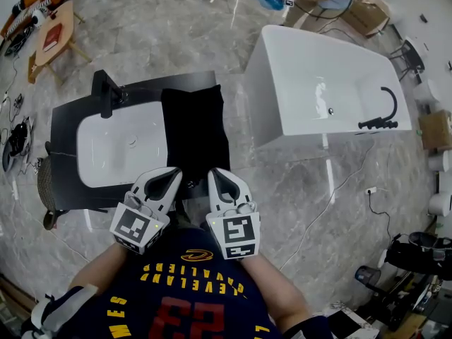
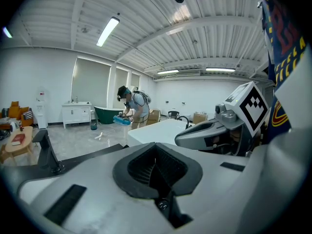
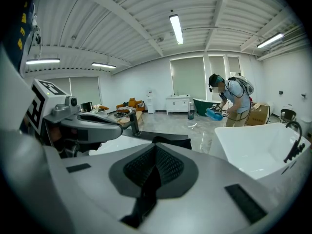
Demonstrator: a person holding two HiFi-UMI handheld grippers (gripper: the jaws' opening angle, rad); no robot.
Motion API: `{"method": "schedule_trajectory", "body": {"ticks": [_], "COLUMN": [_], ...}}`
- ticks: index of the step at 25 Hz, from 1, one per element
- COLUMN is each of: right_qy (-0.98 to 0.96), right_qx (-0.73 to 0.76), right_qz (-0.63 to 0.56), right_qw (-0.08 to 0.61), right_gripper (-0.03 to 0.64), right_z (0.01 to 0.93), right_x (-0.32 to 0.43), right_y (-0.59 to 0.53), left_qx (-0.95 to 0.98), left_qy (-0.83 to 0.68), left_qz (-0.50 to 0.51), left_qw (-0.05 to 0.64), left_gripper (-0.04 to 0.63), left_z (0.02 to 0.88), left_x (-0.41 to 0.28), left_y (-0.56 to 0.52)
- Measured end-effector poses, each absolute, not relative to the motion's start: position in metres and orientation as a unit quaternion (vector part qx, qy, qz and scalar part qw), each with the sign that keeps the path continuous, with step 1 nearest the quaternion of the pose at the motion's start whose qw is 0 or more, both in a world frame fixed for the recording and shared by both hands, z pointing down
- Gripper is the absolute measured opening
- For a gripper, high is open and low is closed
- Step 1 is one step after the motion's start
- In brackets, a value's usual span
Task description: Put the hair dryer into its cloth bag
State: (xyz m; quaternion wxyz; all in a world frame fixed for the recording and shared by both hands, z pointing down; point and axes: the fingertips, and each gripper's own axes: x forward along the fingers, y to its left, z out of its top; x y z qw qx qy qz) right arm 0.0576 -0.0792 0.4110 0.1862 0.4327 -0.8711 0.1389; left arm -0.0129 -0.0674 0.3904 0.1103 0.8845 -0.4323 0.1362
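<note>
One black cloth bag (image 1: 194, 136) lies flat beside the basin (image 1: 120, 147).

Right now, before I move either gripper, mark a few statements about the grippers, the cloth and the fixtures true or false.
1. The left gripper and the right gripper are both shut with nothing between their jaws. True.
2. The black cloth lies inside the white bathtub. False: it lies on the dark counter, just right of the sink basin.
3. The hair dryer is clamped in the right gripper. False: no hair dryer shows in any view.
4. A black faucet stands at the bathtub's far right end. True.
</note>
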Motion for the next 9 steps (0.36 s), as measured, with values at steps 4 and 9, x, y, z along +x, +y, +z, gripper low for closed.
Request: {"method": "schedule_trajectory", "body": {"ticks": [4,9], "right_qy": [-0.870,-0.870], "right_qx": [0.433,0.433], "right_qz": [0.140,0.141], "right_qw": [0.188,0.190], "right_gripper": [0.008,0.008], "right_z": [0.4125,0.4145], "right_x": [0.0583,0.0578], "right_y": [-0.0779,-0.0755], "left_qx": [0.885,0.882], "left_qy": [-0.429,-0.431], "left_qz": [0.135,0.159], "left_qw": [0.117,0.106], "left_gripper": [0.003,0.003], "left_z": [0.3886,0.3865], "left_x": [-0.0098,-0.0130], "left_y": [-0.0656,-0.0675]}}
